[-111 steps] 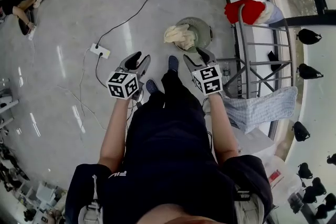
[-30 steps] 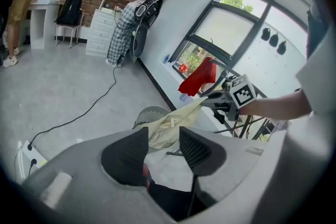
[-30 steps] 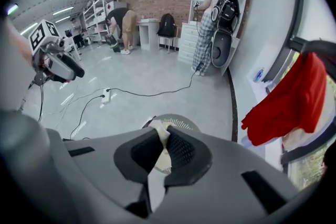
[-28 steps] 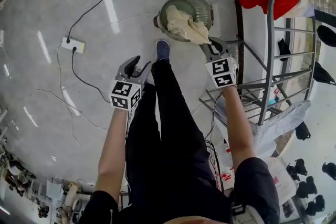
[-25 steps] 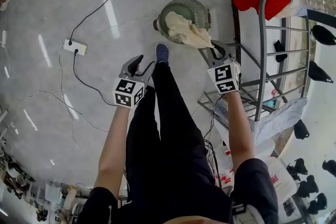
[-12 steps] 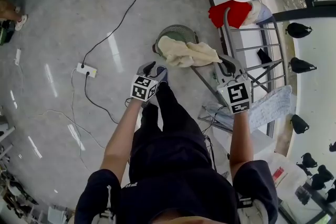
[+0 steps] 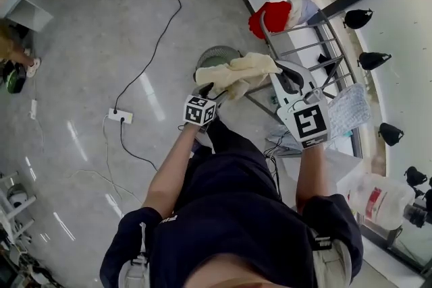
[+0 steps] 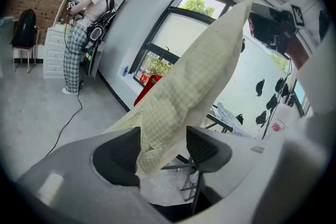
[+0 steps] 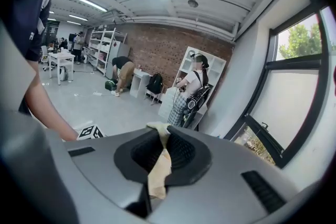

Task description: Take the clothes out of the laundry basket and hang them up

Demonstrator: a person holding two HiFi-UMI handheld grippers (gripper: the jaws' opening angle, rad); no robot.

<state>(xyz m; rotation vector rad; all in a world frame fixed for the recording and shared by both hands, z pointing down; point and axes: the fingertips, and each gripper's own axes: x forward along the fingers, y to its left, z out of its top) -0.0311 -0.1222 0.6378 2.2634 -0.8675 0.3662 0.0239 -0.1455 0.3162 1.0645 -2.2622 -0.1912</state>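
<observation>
A pale yellow checked cloth [image 7: 246, 71] hangs in the air above the round mesh laundry basket [image 7: 214, 56]. My right gripper [image 7: 287, 75] is shut on its upper end, and a fold of the cloth [image 9: 159, 165] shows pinched between its pads. My left gripper [image 7: 204, 92] is at the cloth's lower end. Its jaws are opening: the cloth [image 8: 194, 81] hangs between them, lying against the left pad with a gap to the right pad [image 8: 202, 147]. The metal drying rack [image 7: 307, 47] stands just right of the basket.
A red garment [image 7: 270, 15] and a blue-white checked cloth [image 7: 347, 108] hang on the rack. A power strip [image 7: 123, 117] and cables lie on the floor to the left. A person in plaid trousers [image 8: 86, 23] stands by white drawers. A plastic bottle [image 7: 378, 199] sits at the lower right.
The right gripper has lifted the yellow cloth up out of the basket. The left gripper has come up to the cloth's lower end, and its jaws stand wider round it.
</observation>
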